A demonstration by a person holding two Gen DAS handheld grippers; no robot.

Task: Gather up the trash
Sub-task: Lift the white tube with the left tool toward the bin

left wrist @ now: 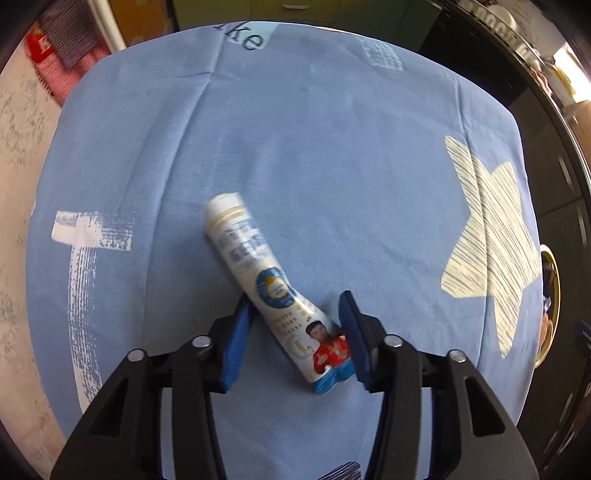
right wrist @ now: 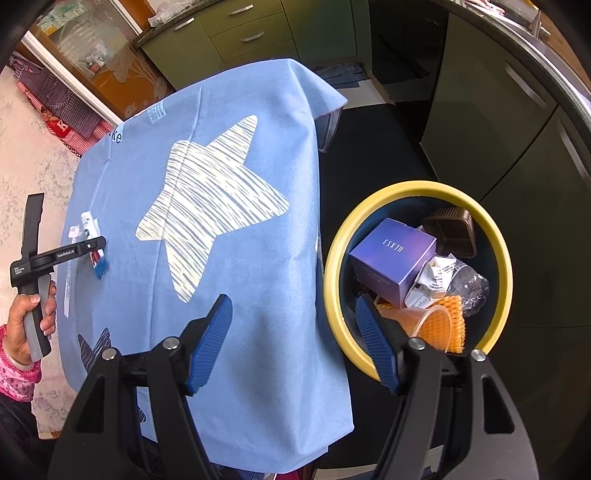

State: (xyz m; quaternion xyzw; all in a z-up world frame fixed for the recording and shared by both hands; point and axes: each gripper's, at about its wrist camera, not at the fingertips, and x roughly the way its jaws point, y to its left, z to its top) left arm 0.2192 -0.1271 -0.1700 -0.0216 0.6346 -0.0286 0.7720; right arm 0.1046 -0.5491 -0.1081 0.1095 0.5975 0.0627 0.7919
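Left tool [left wrist: 295,343] clamps glossy crumpled carton [left wrist: 266,288] | right tool [right wrist: 295,347] released | soft cloth [left wrist: 332,166]

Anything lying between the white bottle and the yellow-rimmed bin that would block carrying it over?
Nothing visible. The white bottle lies between the left gripper fingers on the blue cloth; only bare cloth separates it from the yellow-rimmed bin beside the table, whose open top is already fairly full.

Blue tablecloth [right wrist: 240,258] draped over the table, big pale scribbled star [right wrist: 207,206] printed across it, white cross print [left wrist: 85,258] off to one side. Green drawers [right wrist: 236,33] behind. Red checked cloth [right wrist: 70,133] down on the pale patterned floor [right wrist: 33,162]. Dark cupboard doors [right wrist: 517,147] alongside.
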